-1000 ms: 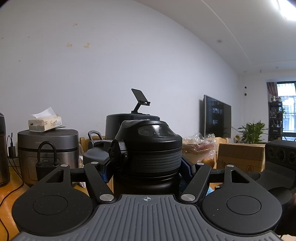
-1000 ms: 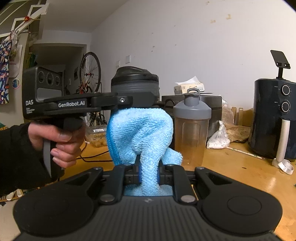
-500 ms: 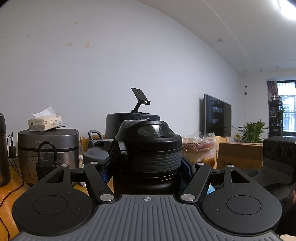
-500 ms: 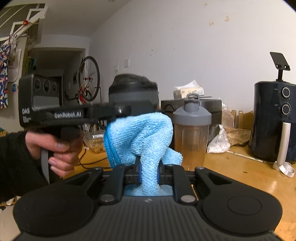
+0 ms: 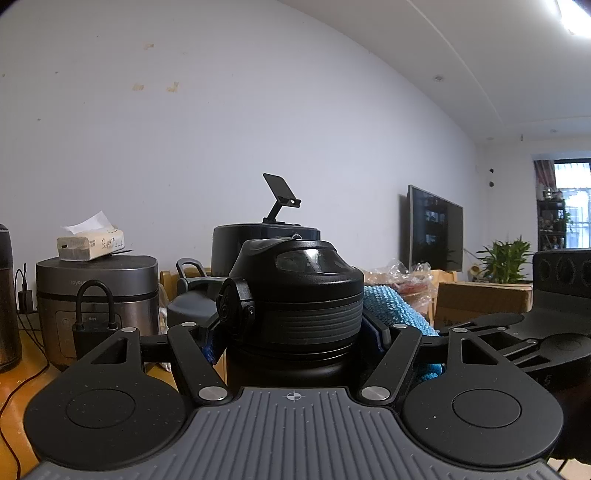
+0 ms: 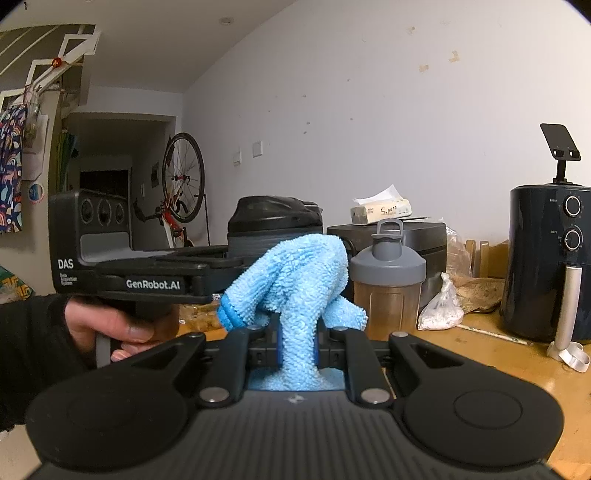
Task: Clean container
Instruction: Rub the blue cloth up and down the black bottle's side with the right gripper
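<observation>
fluffy blue cloth [image 6: 295,280], matt black plastic bottle lid [image 5: 295,280], glossy wooden table [image 6: 480,354]

a white wall [image 5: 258,122] with small stains backs a wooden counter [image 6: 480,354], a wall-mounted tv [image 5: 434,229] and a potted plant [image 5: 508,258] stand towards a bright window [image 5: 572,206], a ceiling light [image 5: 576,14] glows, and a bicycle [image 6: 181,192] hangs by a doorway.

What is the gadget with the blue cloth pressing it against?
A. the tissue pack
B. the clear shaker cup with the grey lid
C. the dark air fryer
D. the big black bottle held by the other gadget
D: the blue cloth, clamped in the right gripper, lies against the black bottle that the left gripper holds.
</observation>
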Demonstrator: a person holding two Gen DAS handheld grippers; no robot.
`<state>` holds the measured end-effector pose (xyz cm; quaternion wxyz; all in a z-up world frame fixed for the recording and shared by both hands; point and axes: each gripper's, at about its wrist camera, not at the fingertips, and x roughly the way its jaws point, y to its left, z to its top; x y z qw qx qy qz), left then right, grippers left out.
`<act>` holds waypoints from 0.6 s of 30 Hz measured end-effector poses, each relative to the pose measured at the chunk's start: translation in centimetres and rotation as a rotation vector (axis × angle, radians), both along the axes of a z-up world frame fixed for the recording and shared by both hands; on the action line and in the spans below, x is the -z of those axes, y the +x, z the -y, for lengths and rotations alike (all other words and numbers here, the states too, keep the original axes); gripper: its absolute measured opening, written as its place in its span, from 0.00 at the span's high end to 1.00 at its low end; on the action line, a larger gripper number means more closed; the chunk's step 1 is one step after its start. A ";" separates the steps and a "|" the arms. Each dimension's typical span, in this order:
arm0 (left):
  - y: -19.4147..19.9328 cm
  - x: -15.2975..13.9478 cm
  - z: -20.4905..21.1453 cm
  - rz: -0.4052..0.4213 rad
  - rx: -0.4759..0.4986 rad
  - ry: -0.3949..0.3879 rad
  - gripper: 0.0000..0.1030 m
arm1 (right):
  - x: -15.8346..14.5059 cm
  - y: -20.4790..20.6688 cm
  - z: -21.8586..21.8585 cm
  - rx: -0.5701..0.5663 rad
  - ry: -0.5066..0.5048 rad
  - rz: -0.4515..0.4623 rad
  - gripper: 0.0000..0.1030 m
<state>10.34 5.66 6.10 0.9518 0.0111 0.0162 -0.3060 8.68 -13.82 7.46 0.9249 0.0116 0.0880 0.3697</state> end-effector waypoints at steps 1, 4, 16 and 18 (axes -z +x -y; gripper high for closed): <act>0.0 0.0 0.0 0.000 0.000 0.001 0.34 | 0.1 0.0 0.0 0.000 -0.004 -0.003 0.92; -0.1 0.0 0.0 -0.001 -0.001 0.004 0.34 | 0.3 0.1 -0.1 -0.001 -0.017 -0.012 0.92; -0.1 -0.1 0.2 -0.003 -0.002 0.003 0.34 | 2.9 0.4 -0.8 -0.020 -0.102 -0.093 0.92; -0.1 -0.1 0.2 -0.003 -0.002 0.003 0.34 | 3.6 0.5 -1.1 -0.025 -0.133 -0.110 0.92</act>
